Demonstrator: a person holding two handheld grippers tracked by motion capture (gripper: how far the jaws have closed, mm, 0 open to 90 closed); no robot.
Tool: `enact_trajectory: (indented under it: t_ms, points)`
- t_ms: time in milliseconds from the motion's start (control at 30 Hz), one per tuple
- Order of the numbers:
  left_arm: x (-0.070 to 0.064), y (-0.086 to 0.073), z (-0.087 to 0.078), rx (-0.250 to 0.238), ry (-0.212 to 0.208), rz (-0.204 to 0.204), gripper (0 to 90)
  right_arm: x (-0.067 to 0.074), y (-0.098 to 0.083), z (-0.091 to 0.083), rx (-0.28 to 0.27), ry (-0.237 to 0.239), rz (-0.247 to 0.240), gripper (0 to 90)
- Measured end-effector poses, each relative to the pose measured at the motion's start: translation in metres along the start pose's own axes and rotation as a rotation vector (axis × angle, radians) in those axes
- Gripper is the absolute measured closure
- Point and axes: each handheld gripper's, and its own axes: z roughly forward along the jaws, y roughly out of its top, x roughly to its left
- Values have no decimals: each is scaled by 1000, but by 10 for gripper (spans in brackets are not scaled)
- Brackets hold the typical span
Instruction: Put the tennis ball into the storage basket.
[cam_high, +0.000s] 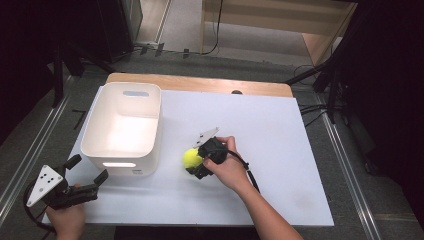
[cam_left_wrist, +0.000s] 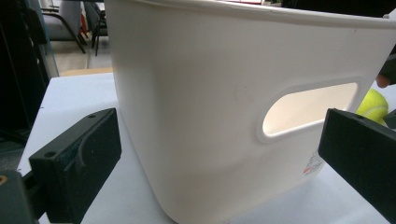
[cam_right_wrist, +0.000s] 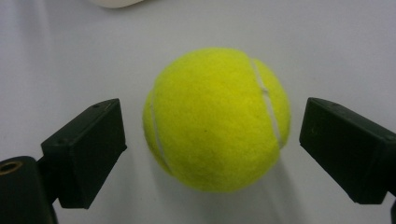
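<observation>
The right gripper's fingers sit closest to the lens, spread apart with the ball between them — gaps show on both sides, so nothing is clamped yet. Looks like the gripper is lined up square on the ball so the fingers can pinch it across its widest part. The ball rests on the counter, just beside the bin, which I'd guess is where it's headed.

The left gripper hangs off the near-left corner of the bin, fingers apart and holding nothing — probably parked there to steady the bin if needed.

The right gripper view gives the finger-to-ball gaps that the high view can't, since the hand covers them there. The left gripper view shows the bin's handle slot up close and a sliver of ball past the wall. The high view shows that the bin is empty.
</observation>
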Motion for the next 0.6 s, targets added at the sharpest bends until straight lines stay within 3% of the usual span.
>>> enact_trajectory:
  t_ms: [600]
  points:
    - [0,0,0,1,0,-2,0,2,4,11,31,-12,-8,149]
